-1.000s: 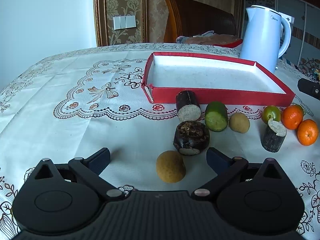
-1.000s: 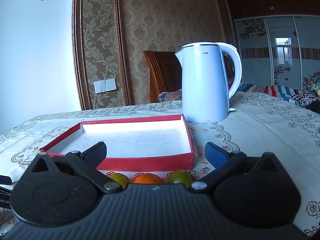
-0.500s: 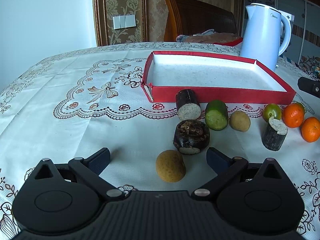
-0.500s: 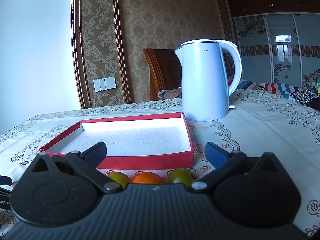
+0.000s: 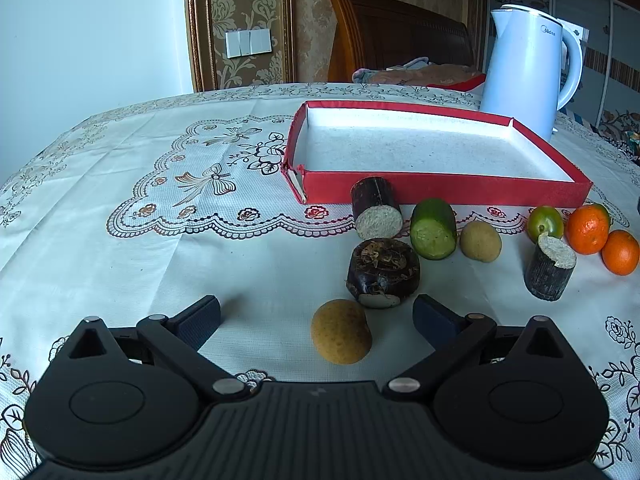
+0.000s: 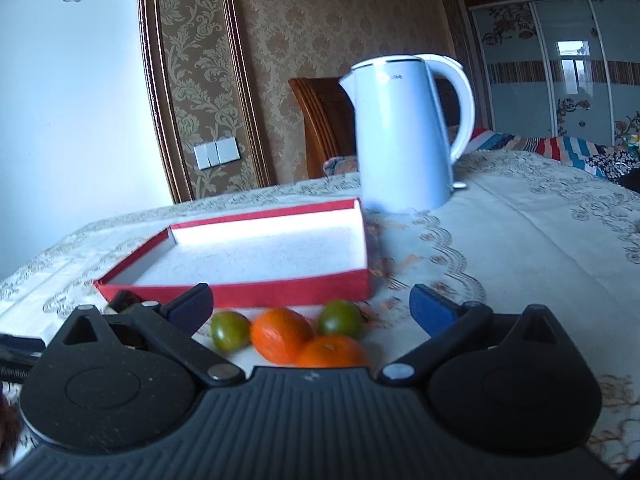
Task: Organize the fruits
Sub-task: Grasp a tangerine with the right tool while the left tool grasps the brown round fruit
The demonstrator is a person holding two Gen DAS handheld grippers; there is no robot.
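An empty red tray [image 5: 440,194] lies on the table; it also shows in the right wrist view [image 6: 240,290]. In front of it lie a sugarcane piece [image 5: 376,208], a cucumber piece [image 5: 433,229], a tan fruit [image 5: 480,241], a dark water chestnut [image 5: 383,267], an upright sugarcane piece [image 5: 551,267], a green fruit [image 5: 545,221] and two oranges [image 5: 587,229]. My left gripper [image 5: 316,318] is open, with a tan round fruit [image 5: 341,331] between its fingers. My right gripper [image 6: 311,307] is open above two oranges [image 6: 282,334] and two green fruits [image 6: 341,318].
A white electric kettle [image 5: 524,68] stands behind the tray's right corner, also in the right wrist view [image 6: 404,136]. A wooden chair [image 5: 392,36] stands behind the table. The embroidered tablecloth [image 5: 160,208] stretches to the left.
My right gripper has risen and tipped down, so more of the oranges and green fruits shows between its fingers. The left view has barely shifted.
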